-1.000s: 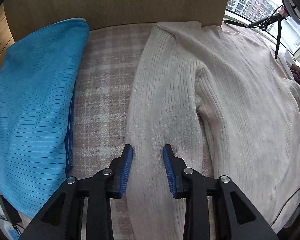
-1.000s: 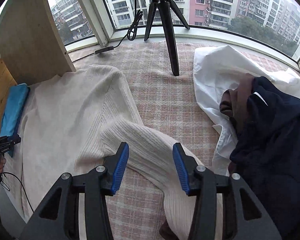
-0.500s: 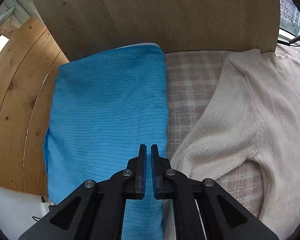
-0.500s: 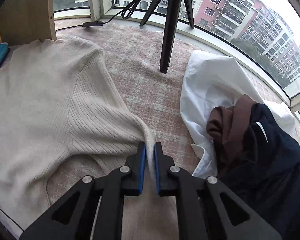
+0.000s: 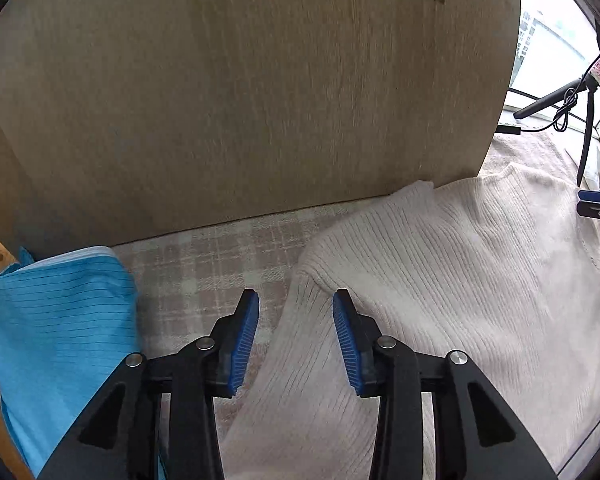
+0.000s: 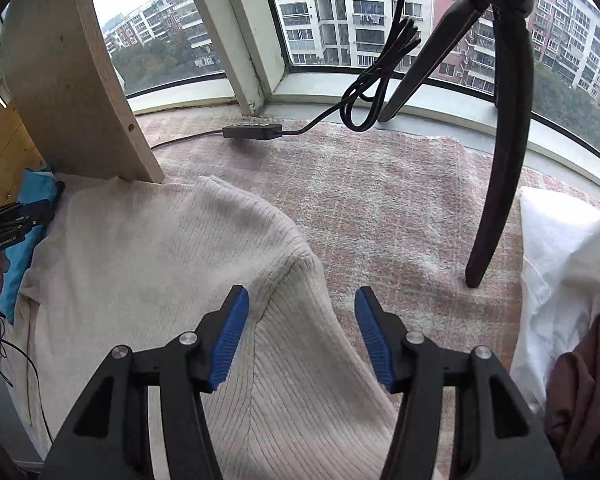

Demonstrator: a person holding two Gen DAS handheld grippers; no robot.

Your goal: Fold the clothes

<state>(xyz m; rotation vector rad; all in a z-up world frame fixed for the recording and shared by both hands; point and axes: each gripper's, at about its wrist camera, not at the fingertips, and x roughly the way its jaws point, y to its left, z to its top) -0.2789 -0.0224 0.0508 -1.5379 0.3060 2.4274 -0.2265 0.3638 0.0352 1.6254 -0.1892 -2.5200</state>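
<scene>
A cream ribbed sweater [image 5: 440,280] lies flat on the plaid cloth [image 5: 220,256]; it also shows in the right wrist view [image 6: 148,264]. My left gripper [image 5: 296,336] is open, its blue pads straddling the sweater's left shoulder seam where the sleeve starts. My right gripper [image 6: 300,336] is open, its pads straddling the sweater's right shoulder and sleeve top. Each gripper's tip shows at the edge of the other view: the right gripper [image 5: 596,204] and the left gripper [image 6: 16,220].
A folded blue garment [image 5: 56,328] lies left of the sweater. An upright wooden board [image 5: 260,88] stands behind it. A black tripod [image 6: 500,128] and cable box [image 6: 252,131] stand on the plaid cloth. White, brown and dark clothes [image 6: 564,264] are piled at right.
Both grippers were shut half a second ago, the right one on the sleeve; both are open now. Both have moved up to the sweater's shoulders. The sleeves now lie over the body.
</scene>
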